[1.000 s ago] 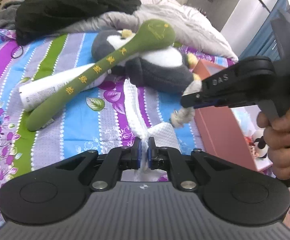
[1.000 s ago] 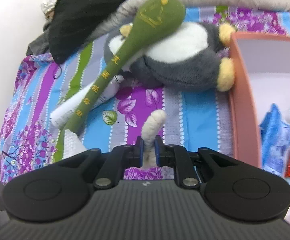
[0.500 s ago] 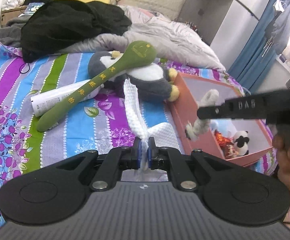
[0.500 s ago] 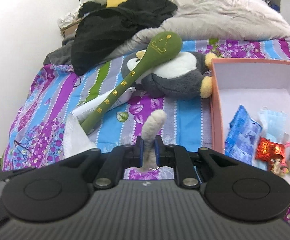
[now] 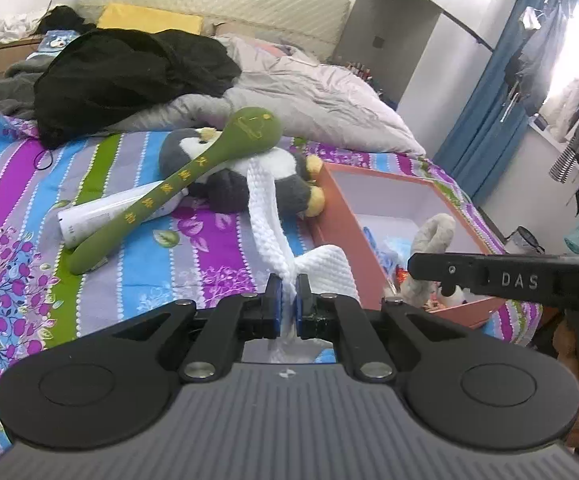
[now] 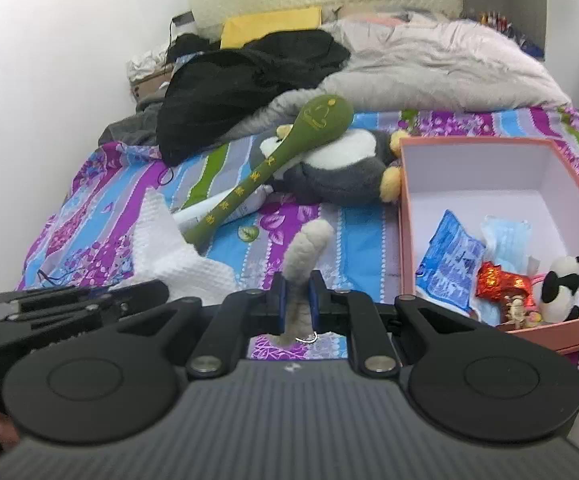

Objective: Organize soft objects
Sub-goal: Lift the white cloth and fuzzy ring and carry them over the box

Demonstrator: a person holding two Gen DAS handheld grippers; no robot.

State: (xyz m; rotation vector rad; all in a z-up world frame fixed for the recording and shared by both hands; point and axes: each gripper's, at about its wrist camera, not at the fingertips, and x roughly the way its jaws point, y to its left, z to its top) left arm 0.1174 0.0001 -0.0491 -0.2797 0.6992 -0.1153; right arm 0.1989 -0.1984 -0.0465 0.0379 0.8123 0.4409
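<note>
Bright stripes and purple flowers cover the bed sheet [image 5: 209, 248], and a grey quilt [image 5: 309, 96] and a black coat [image 5: 129, 72] are piled up at the far end. A grey and white penguin plush [image 6: 341, 168] lies in the middle of the bed, with a long green soft spoon toy [image 5: 177, 184] leaning across it and a white tube [image 5: 101, 216] under the spoon. Just beside the penguin sits a pink box [image 6: 405, 216]. The left tongs [image 5: 287, 300] are pinched tight on a white knitted cloth [image 5: 265, 208], which hangs in front of the penguin. The right tongs [image 6: 297, 296] are pinched tight on a fuzzy grey plush piece [image 6: 307, 252]. In the left view this grey piece hangs over the near part of the box. Only the right view looks down into the box, where a small panda toy [image 6: 561, 288], a blue packet [image 6: 449, 256], a red wrapper [image 6: 501, 280] and a blue face mask [image 6: 505, 236] lie.
</note>
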